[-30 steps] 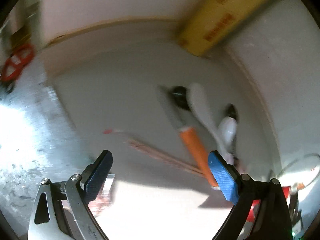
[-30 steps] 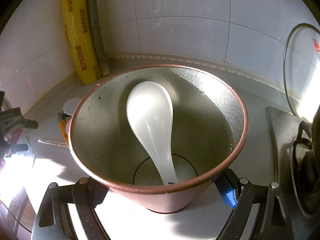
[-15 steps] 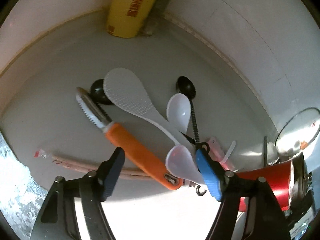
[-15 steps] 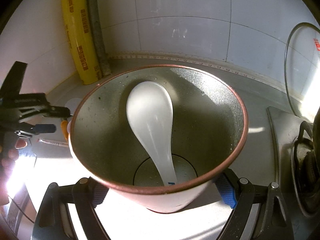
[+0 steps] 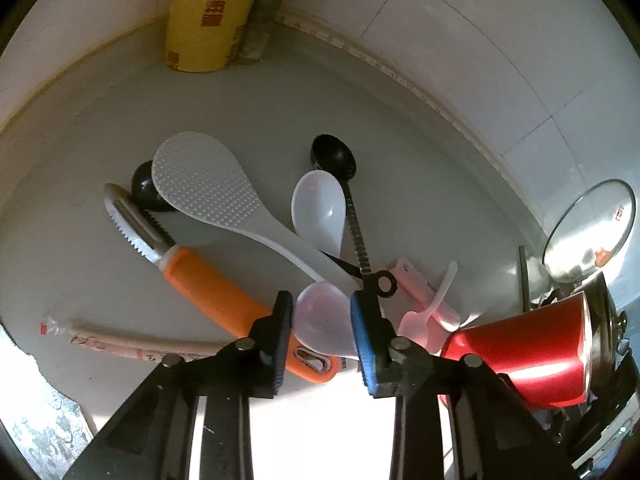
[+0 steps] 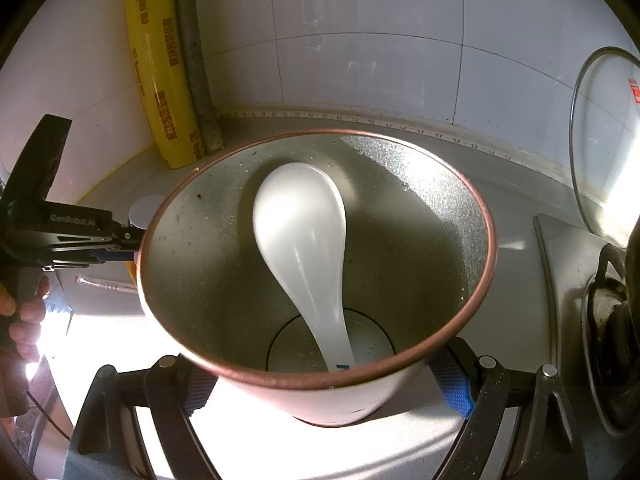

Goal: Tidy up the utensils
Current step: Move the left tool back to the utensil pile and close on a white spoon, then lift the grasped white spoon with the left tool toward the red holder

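Several utensils lie piled on the grey counter: a white rice paddle (image 5: 204,184), an orange-handled peeler (image 5: 208,284), a white spoon (image 5: 320,208), a black measuring spoon (image 5: 334,156), a pink spoon (image 5: 424,320) and wrapped chopsticks (image 5: 132,346). My left gripper (image 5: 322,340) is closing its jaws. A translucent spoon (image 5: 324,320) sits between the pads and meets both. My right gripper (image 6: 326,392) stays shut on a red cup (image 6: 420,220), also seen in the left wrist view (image 5: 520,360). A large white spoon (image 6: 300,232) stands inside the cup.
A yellow cling-film roll (image 5: 208,12) leans in the tiled corner beside a grey pipe (image 6: 196,60). A glass lid (image 6: 604,140) rests against the wall at right, above a stove (image 6: 600,320). A person's hand (image 6: 28,312) holds the left gripper.
The left gripper swung over the utensil pile and rolled, and its jaws narrowed around the translucent spoon. The right gripper and the cup stayed still.
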